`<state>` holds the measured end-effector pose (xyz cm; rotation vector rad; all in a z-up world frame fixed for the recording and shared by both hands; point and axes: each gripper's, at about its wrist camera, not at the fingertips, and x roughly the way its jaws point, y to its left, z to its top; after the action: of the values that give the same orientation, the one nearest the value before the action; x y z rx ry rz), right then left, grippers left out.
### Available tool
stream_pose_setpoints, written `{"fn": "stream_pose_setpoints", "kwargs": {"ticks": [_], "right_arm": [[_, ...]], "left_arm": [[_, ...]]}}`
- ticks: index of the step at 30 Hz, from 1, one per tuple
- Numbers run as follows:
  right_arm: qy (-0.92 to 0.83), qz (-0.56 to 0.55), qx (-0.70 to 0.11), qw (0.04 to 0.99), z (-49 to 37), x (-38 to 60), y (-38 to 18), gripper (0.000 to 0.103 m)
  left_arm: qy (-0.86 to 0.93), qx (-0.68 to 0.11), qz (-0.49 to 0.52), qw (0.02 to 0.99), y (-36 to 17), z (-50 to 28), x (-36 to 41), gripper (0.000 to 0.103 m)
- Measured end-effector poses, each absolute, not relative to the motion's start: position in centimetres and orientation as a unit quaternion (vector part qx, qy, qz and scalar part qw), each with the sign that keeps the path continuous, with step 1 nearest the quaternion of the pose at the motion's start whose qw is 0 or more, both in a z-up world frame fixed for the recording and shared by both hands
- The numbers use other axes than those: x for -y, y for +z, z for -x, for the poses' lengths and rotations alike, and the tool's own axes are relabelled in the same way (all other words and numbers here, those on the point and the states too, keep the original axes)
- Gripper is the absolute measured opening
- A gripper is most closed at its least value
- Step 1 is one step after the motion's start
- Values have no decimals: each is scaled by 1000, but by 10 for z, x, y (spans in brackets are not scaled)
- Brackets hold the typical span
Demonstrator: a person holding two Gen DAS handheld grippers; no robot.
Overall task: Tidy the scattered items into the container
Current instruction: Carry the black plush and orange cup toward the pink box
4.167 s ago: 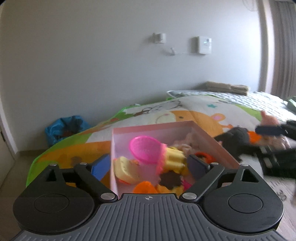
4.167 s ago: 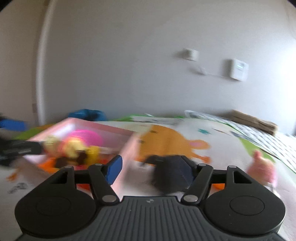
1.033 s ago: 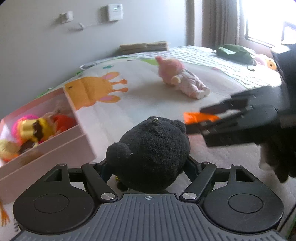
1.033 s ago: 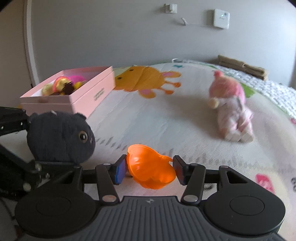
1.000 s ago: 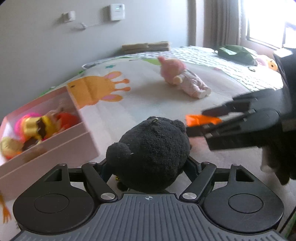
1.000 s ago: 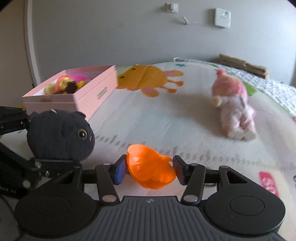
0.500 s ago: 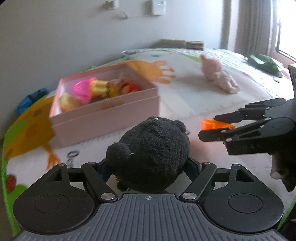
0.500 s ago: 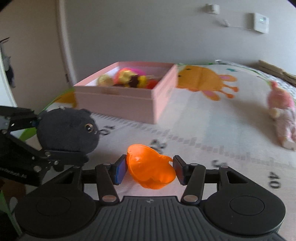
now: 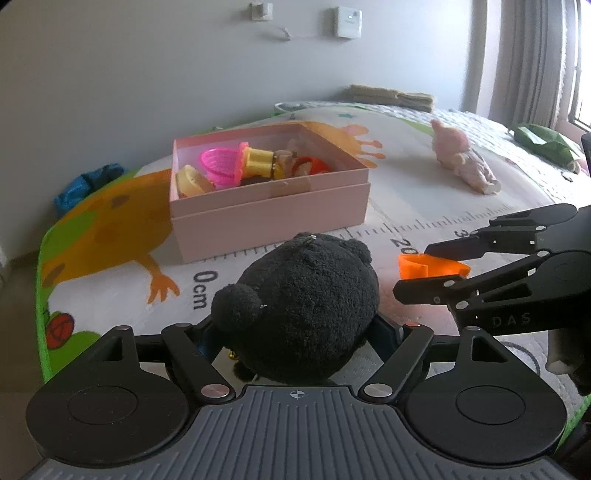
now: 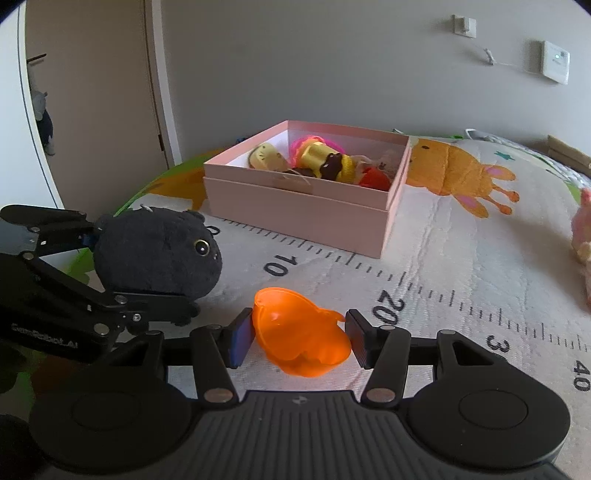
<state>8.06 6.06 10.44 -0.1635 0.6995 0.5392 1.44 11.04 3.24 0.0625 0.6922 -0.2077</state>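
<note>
Left gripper (image 9: 295,334) pads hidden behind black plush (image 9: 299,306). Pink doll (image 10: 581,236) cut off by right-wrist frame edge. Box (image 10: 295,210) lower contents hidden behind near wall. Wall thermostat (image 9: 348,21) display too small to read.

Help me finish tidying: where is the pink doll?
In the left wrist view, the pink doll lies on the play mat, right of the pink box.

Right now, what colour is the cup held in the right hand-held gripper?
Orange: the cup is translucent orange plastic, clearest in the right wrist view.
</note>
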Motion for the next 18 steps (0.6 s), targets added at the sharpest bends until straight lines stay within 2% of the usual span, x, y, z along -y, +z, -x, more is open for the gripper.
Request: {"fn": "stream_pose_setpoints", "kwargs": {"ticks": [18], "right_arm": [[263,102,-329,901,-70,-73,110,53]], "left_arm": [[-90,-330,-20,940,32,-3,-128,83]]}}
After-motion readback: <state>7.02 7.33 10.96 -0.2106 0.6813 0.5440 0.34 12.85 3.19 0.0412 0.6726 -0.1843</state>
